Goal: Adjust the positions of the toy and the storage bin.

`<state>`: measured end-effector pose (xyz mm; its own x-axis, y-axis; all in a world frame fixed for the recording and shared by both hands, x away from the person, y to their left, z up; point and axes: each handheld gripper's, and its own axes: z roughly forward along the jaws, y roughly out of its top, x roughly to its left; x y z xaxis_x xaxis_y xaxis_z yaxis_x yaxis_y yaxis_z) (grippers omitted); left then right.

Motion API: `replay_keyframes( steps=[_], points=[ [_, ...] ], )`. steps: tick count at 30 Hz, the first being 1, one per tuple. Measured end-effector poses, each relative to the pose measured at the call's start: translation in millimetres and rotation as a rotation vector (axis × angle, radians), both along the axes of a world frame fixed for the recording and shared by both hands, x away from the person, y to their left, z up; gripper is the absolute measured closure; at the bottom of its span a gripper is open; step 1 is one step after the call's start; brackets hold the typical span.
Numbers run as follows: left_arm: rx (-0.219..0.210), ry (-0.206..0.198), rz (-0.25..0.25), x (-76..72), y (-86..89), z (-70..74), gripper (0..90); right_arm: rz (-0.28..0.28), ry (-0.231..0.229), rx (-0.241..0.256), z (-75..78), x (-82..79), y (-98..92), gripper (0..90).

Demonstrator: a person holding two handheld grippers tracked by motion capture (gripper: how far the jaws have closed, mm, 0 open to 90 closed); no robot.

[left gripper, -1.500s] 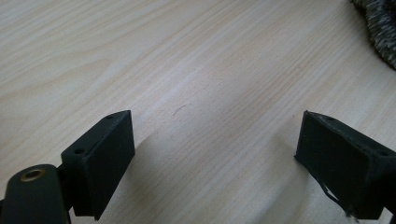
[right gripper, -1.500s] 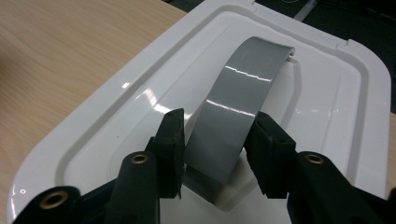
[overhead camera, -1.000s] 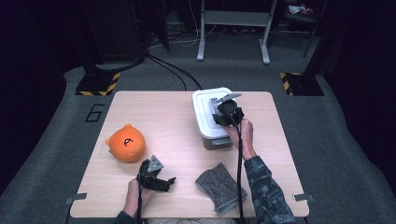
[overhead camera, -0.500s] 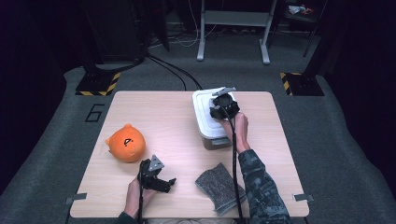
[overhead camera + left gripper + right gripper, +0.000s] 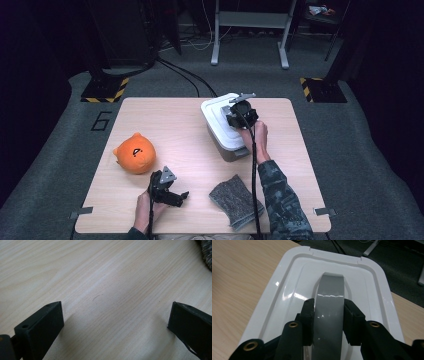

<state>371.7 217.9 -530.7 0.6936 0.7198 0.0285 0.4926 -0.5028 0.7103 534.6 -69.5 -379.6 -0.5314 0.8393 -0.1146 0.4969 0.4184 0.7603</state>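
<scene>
- The right gripper (image 5: 329, 315) has its jaws clenched on the grey handle (image 5: 329, 302) in the middle of the white lid (image 5: 287, 287).
- The lid sits on the box (image 5: 227, 142), which stands near the far edge of the counter (image 5: 185, 130), right of its middle.
- The left gripper (image 5: 116, 322) rests low over bare wood near the front edge, its jaws released and wide apart with nothing between them.
- A grey cloth (image 5: 235, 200) lies just right of it at the front edge.
- An orange plush (image 5: 134, 152) sits toward the left edge.
</scene>
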Motion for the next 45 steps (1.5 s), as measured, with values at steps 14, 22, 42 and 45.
replay_keyframes(
  steps=[14, 22, 42, 45],
  points=[
    [-0.004, 0.003, 0.003, -0.3, -0.3, -0.1, 0.0, 0.088, 0.008, 0.047, -1.4, -8.7, 0.8, 66.8],
    [-0.004, 0.003, 0.005, -0.3, -0.2, -0.1, 0.0, 0.128, 0.009, 0.062, -2.8, -11.5, -0.5, 66.9],
    [-0.008, 0.0, 0.008, -0.1, -0.3, -0.3, 0.0, 0.218, 0.045, 0.132, -5.2, -20.5, 5.4, 67.1],
    [-0.003, 0.003, 0.004, -0.2, -0.1, 0.0, 0.0, 0.24, 0.055, 0.142, -5.4, -22.3, 8.1, 67.1]
  ],
)
